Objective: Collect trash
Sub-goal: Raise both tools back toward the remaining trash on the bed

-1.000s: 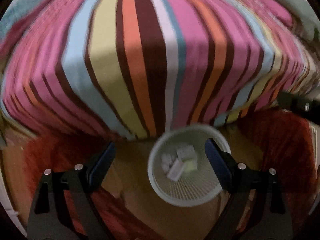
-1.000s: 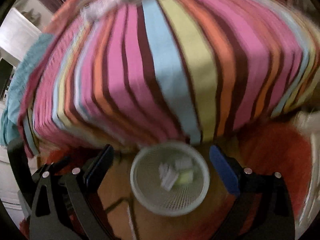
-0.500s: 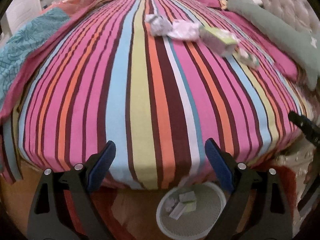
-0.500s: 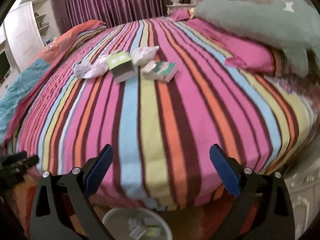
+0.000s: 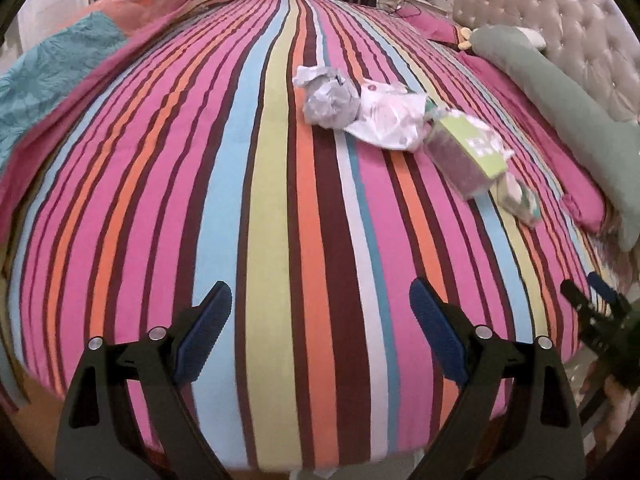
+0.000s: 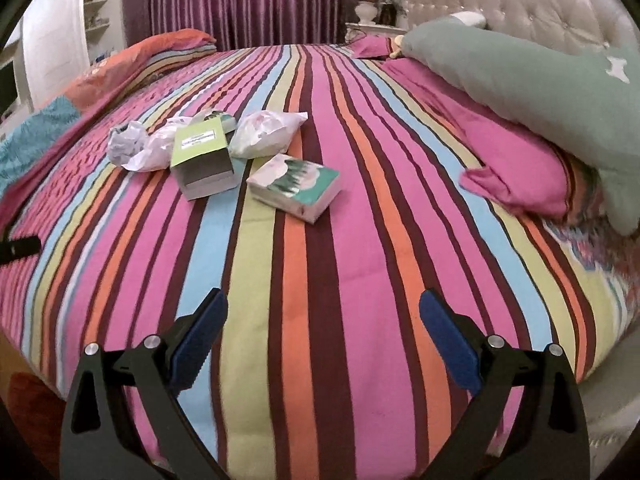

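Now both wrist views look across the striped bedspread (image 6: 320, 280) instead of down at the floor: a second ago each view held a white mesh bin with a few scraps in it at the bed's foot, and that bin has since slipped out of frame below both pairs of tongs. The change marks a deposit finished and a return toward the bed for the next piece.

Left gripper (image 5: 320, 332): jaws spread wide, nothing between the blue pads. Right gripper (image 6: 324, 336): likewise spread and empty; its tip also shows at about 4 o'clock in the left view.

Remaining trash lies in a cluster well ahead of both tools. In the right view it sits at about 11 o'clock: a crumpled grey paper ball (image 6: 127, 141), touching a white wrapper (image 6: 156, 152), then an opened green-lidded carton (image 6: 202, 160), a white plastic bag (image 6: 268, 134) just behind it, and a green-and-white tissue pack (image 6: 296, 186) nearest the right tool. In the left view the same cluster runs from 12 toward 2 o'clock, paper ball (image 5: 330, 100) closest.

Judgement: collection is partly done; the tissue pack looks the likeliest next pick for the right tool, the paper ball for the left.
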Demonstrator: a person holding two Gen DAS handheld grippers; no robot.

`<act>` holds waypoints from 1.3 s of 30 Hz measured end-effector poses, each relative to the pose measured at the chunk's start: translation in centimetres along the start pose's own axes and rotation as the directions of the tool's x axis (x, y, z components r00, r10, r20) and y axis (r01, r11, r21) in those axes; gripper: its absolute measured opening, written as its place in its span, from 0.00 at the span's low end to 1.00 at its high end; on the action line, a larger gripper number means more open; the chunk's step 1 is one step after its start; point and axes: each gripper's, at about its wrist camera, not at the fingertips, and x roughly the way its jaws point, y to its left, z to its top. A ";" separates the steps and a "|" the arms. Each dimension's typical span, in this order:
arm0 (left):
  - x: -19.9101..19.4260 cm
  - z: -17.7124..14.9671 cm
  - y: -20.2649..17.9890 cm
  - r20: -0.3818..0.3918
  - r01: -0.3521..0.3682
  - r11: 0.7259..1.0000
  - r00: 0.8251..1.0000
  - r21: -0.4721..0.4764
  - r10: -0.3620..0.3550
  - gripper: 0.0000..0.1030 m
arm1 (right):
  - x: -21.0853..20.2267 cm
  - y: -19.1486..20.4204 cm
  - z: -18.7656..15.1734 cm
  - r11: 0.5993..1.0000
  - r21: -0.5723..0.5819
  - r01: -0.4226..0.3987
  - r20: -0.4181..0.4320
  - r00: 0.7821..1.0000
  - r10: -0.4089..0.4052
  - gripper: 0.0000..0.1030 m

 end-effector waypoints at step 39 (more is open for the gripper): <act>12.2 15.6 -0.1 -0.082 0.013 0.987 0.996 -0.158 -0.027 0.85 | 11.9 0.8 8.5 0.993 -0.107 -0.053 -0.081 0.996 0.044 0.90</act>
